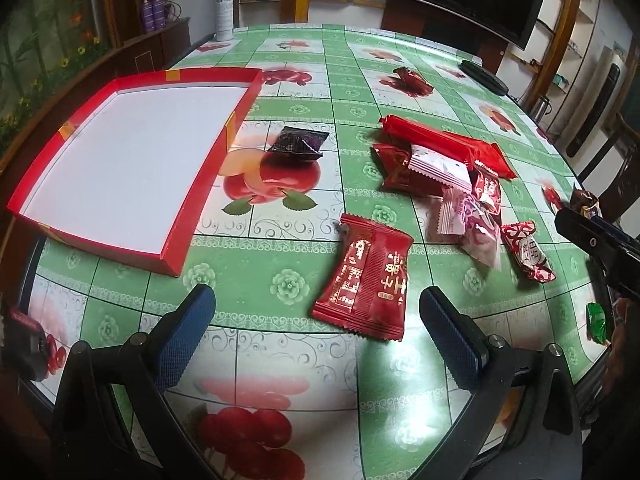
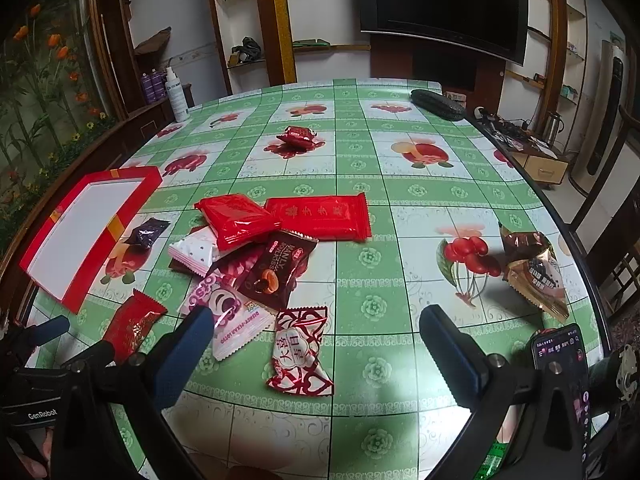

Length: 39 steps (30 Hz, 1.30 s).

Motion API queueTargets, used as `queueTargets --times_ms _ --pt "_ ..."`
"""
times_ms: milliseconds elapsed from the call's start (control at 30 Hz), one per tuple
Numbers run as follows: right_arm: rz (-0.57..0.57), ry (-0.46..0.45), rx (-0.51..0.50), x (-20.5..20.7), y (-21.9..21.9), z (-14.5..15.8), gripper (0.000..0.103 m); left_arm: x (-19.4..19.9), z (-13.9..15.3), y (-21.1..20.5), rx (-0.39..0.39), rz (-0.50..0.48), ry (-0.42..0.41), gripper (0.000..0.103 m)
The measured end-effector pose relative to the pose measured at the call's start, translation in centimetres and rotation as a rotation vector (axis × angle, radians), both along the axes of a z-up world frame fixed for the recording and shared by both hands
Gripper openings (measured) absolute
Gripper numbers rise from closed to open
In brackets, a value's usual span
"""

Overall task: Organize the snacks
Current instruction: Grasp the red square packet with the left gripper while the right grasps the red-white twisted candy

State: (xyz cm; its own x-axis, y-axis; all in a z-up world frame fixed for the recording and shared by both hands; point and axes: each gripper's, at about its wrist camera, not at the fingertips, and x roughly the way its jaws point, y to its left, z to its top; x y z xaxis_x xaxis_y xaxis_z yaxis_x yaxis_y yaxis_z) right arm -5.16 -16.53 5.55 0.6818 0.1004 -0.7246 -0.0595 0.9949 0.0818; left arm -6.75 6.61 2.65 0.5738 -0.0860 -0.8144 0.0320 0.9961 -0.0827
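the left claw (image 1: 316, 336) hangs spread wide above the desk (image 1: 280, 248), which is covered in a glossy green-and-white checked cloth printed with red fruit, and its blue-padded fingers (image 1: 188, 332) grip nothing. just ahead of it, between the fingers, lies a dark red foil snack packet with gold lettering (image 1: 366, 276), flat on the cloth. to the left sits a shallow red cardboard box lid with a white inside (image 1: 120, 160), with no snack in it, and a small dark purple wrapper (image 1: 298, 144) rests just beside its right wall. further right is a loose pile of snacks: a long bright red wrapped bar (image 1: 444, 144), a white packet with pink zigzag edges (image 1: 438, 166) lying over other red wrappers, and a red-and-white patterned sachet (image 1: 526, 250) at the pile's near edge. the right claw (image 2: 316, 352) is likewise spread apart and holds nothing, poised over that same red-and-white sachet (image 2: 300, 356), which lies just ahead of its fingers. beyond it are a brown packet with a biscuit picture (image 2: 278, 272), a pink-and-white packet (image 2: 224, 312), and two bright red flat packs (image 2: 280, 216). a brown-and-gold foil bag (image 2: 534, 272) lies well apart to the right, and a single red wrapped sweet (image 2: 300, 136) sits alone further back. a phone with a lit screen (image 2: 560, 348) rests near the desk's right edge.
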Motion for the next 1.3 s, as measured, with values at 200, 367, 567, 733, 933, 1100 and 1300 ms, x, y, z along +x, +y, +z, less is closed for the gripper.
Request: queueTargets --times_ms 200,367,567,733,933,1100,1300 --pt "0.008 0.007 0.0 0.0 -0.1 -0.1 0.103 0.0 -0.1 -0.3 0.006 -0.007 0.006 0.103" --pt "0.013 0.01 0.0 0.1 -0.1 -0.1 0.103 0.1 -0.1 -0.5 0.009 -0.01 0.009 0.103" --pt "0.024 0.016 -0.004 0.4 -0.1 -0.3 0.101 0.4 -0.1 -0.8 0.021 -0.018 0.009 0.103" --pt "0.037 0.084 -0.028 1.0 0.0 -2.0 0.088 1.0 -0.5 -1.6 0.019 -0.048 0.014 0.103" --pt "0.057 0.133 -0.031 1.7 0.6 -3.8 0.083 2.0 -1.2 -2.5 0.021 -0.076 0.032 0.098" --pt "0.051 0.163 -0.043 2.2 0.4 -5.0 0.073 2.6 -1.8 -2.5 0.027 -0.079 0.044 0.085" --pt "0.048 0.141 -0.083 1.9 0.8 -4.9 0.048 2.6 -1.7 -2.7 0.07 -0.1 0.026 0.05"
